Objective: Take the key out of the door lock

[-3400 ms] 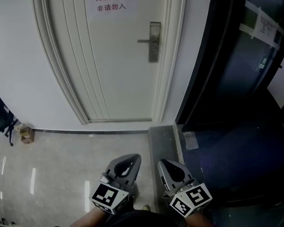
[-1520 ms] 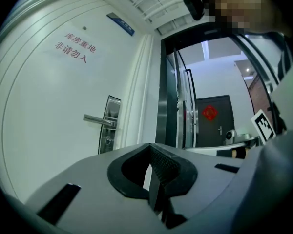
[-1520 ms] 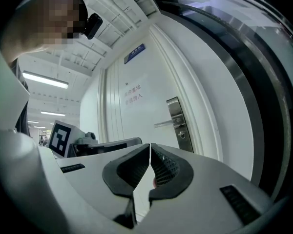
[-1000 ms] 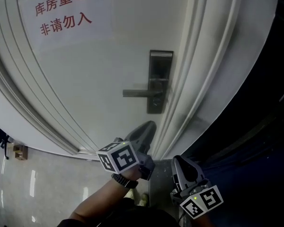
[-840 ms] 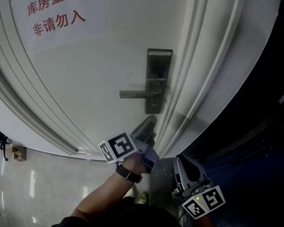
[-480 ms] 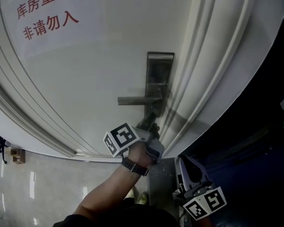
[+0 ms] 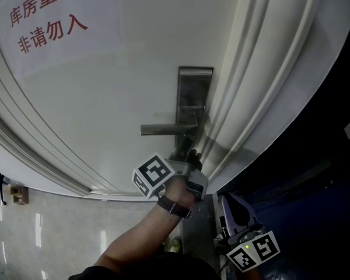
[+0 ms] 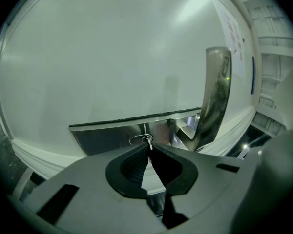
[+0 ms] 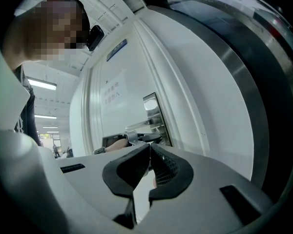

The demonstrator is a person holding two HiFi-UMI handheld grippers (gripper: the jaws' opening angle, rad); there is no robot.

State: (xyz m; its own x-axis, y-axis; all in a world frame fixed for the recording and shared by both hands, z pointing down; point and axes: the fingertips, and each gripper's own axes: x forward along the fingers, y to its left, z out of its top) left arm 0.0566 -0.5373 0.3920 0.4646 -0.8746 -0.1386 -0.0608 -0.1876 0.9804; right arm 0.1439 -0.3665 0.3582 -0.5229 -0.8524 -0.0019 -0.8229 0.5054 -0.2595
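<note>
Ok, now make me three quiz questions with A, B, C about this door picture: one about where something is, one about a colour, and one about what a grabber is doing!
1. Where is the left gripper?
A. On the floor.
B. At the lock plate, just below the handle.
C. Far away from the lock.

2. What colour is the writing on the sign?
A. Blue.
B. Green.
C. Red.

3. How are the right gripper jaws?
A. Wide apart.
B. Together, with nothing between them.
C. Clamped on the handle.

Answers:
1 B: its tips meet on the small key at the plate.
2 C: the head view shows red characters on white paper.
3 B: its own view shows the tips meeting on nothing, held low and away from the door.
</note>
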